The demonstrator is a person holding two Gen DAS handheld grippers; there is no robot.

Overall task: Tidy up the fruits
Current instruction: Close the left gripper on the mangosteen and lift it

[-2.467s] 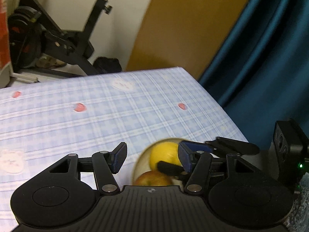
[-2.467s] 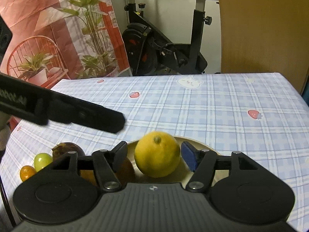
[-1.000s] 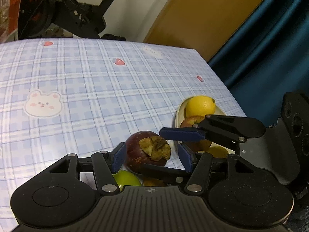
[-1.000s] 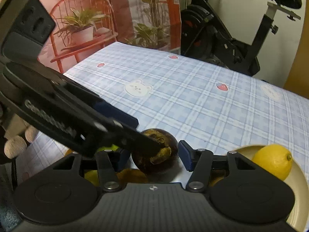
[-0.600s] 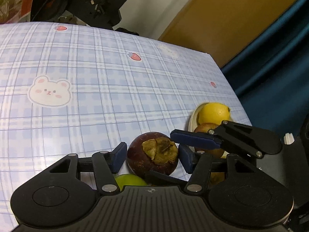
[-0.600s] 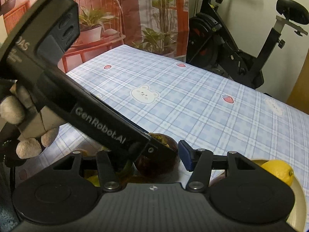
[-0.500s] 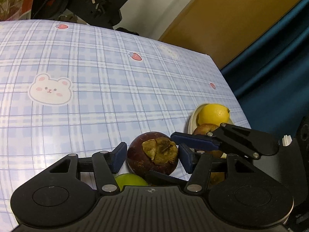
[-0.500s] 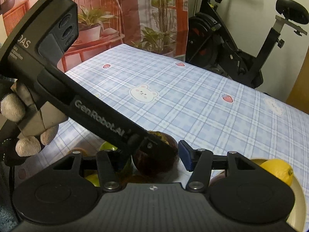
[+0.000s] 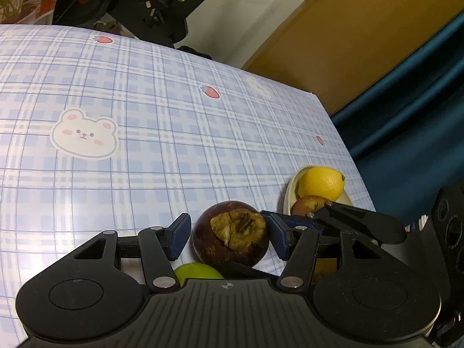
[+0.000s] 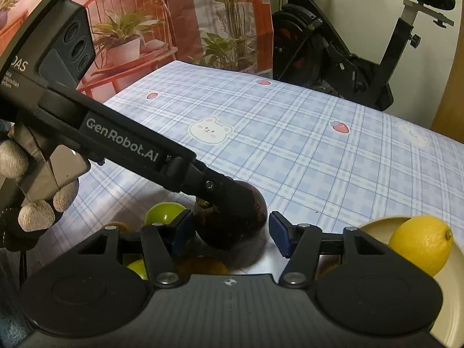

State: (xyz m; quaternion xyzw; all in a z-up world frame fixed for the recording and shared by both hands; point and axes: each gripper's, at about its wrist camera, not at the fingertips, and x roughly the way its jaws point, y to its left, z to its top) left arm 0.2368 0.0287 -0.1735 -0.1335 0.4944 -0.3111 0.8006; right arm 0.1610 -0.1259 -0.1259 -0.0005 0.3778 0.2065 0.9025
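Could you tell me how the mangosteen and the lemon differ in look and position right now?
The mangosteen is dark purple-brown with a dried, brownish calyx; the lemon is bright yellow and smooth. The mangosteen sits on the tablecloth between the fingers of the open left gripper; the lemon lies in the cream plate, away from both grippers. Both are roundish whole fruits.

White lettering "GenRobot.AI" runs along the side of the black plastic left gripper point(image 10: 232, 200). On its dark camera housing point(image 10: 49, 58), beside three round lenses, "DAS" shows, cut off at the edge, with smaller lines beneath too tiny to read.
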